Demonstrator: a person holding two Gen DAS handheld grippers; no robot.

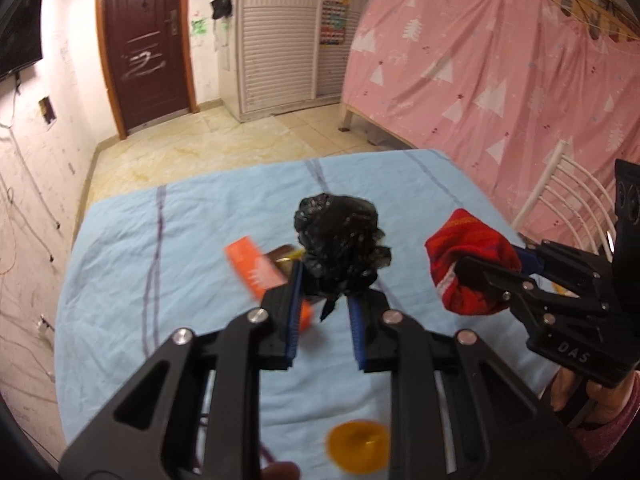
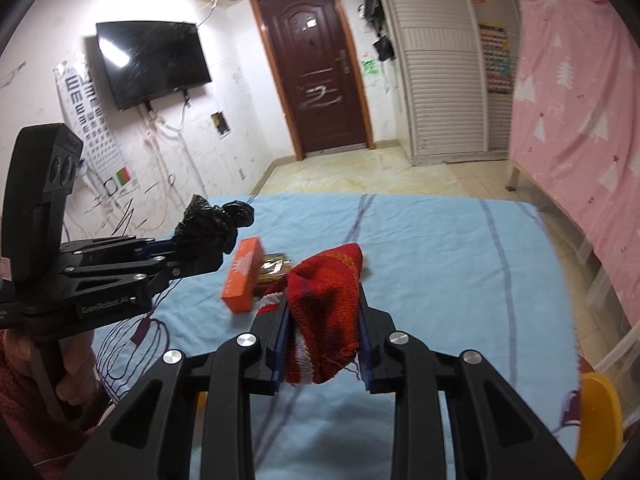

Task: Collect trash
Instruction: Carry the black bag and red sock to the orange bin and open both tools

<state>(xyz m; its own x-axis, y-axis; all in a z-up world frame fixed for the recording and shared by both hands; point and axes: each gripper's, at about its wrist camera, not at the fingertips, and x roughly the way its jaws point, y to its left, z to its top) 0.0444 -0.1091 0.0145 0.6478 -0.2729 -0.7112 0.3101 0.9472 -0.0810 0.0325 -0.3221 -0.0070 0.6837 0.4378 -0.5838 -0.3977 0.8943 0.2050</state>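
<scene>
1. While the left gripper (image 1: 322, 280) has its jaws clamped narrow on the crumpled black plastic bag (image 1: 340, 244), we should keep that squeeze steady; the bag bulges out above the blue pads and only a thin tail of film hangs below them, so a slack grip could let it slide out.
2. Over on the other side, the right gripper (image 2: 322, 316) holds the red knitted cloth (image 2: 324, 300) with its jaws closed on the folded middle (a white-striped edge and loose threads dangle beneath), so we carry it without swinging.
3. Both bundles hang clear above the blue-sheeted tabletop (image 1: 160, 240), the bag to the left and the cloth to the right, well apart from each other. We keep them apart so that the threads do not snag the bag.
4. An orange box (image 2: 242, 276) and a dark packet (image 2: 274, 266) just beside it lie on the sheet under the two grippers. We judge these are left to collect, so our path should pass above them, not brush them.
5. No bin shows in either view, so we cannot tell where the trash goes; we should find it before letting go.
6. Mind the orange round thing (image 1: 358, 446) at the near edge as we turn.
</scene>
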